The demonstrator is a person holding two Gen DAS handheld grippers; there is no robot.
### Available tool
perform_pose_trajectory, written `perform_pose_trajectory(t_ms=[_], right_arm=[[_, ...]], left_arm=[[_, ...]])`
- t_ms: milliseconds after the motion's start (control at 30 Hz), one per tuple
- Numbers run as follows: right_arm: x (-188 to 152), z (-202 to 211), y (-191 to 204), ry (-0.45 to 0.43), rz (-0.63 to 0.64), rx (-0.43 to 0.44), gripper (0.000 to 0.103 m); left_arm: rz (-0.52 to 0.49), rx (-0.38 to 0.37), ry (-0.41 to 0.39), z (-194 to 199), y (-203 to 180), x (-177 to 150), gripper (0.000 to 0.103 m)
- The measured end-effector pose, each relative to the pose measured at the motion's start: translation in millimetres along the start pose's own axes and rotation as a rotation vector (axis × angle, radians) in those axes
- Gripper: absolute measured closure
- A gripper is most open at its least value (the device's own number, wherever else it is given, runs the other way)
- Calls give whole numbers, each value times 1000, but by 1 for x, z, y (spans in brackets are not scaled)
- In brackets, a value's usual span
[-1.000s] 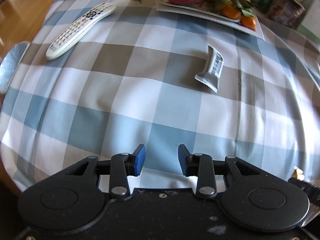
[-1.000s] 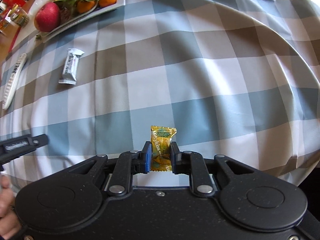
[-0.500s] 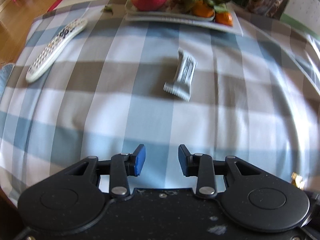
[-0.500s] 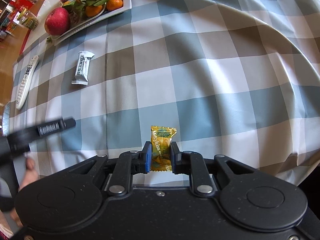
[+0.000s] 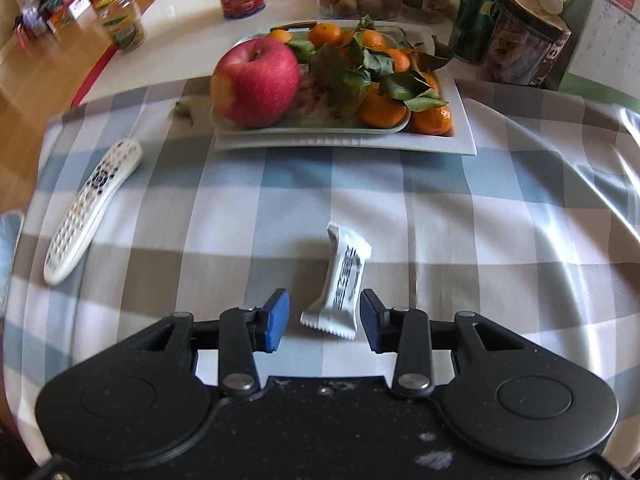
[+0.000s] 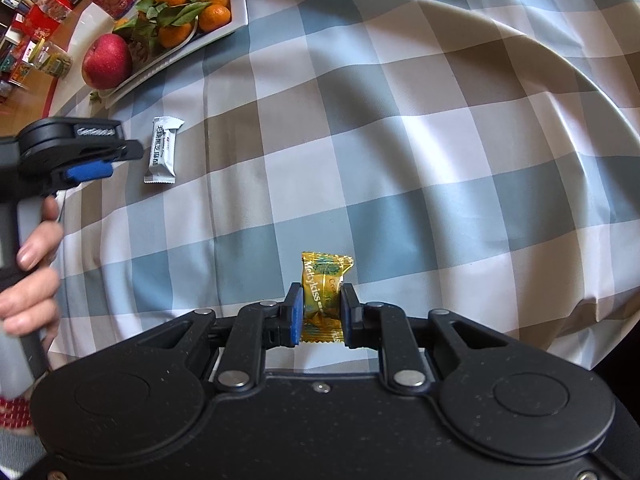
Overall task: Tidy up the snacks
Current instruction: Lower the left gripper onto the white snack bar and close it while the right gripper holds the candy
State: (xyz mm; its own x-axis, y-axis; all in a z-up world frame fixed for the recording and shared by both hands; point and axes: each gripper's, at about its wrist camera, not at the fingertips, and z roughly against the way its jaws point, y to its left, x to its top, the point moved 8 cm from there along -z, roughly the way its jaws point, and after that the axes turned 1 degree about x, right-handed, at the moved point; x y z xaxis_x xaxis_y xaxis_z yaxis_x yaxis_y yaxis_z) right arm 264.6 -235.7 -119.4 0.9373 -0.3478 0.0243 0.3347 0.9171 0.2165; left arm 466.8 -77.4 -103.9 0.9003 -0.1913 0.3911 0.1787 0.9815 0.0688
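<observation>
Left wrist view: the white foil-wrapped snack bar (image 5: 342, 285) lies on the checked worktop just ahead of the opening, empty left claw (image 5: 324, 321) — long axis pointing away; the right claw (image 6: 322, 314) pinches a yellow candy packet (image 6: 323, 292).

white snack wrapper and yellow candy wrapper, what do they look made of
White rectangular snack wrapper: probably matte plastic film, given its serrated crimped ends and soft creases. Yellow candy wrapper pinched in the right gripper: probably glossy plastic or foil film, given its bright sheen and crinkled, serrated edge.
</observation>
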Motion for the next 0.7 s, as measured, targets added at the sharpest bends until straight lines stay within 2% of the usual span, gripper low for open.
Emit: perform_pose_trajectory(t_ms=[300, 500, 533, 600, 700], right_arm=[[-3, -6, 6, 29, 20, 4, 76], [-4, -10, 6, 41, 24, -4, 76], [-3, -10, 6, 40, 22, -6, 76], [-2, -10, 5, 36, 20, -6, 76], [-2, -9, 5, 30, 17, -8, 76]], left_arm=[[18, -18, 62, -41, -14, 1, 63], [14, 17, 73, -58, -21, 4, 64], [5, 23, 73, -60, -22, 4, 65], [-10, 30, 51, -58, -23, 5, 82], [-17, 44, 54, -58, -24, 5, 84]])
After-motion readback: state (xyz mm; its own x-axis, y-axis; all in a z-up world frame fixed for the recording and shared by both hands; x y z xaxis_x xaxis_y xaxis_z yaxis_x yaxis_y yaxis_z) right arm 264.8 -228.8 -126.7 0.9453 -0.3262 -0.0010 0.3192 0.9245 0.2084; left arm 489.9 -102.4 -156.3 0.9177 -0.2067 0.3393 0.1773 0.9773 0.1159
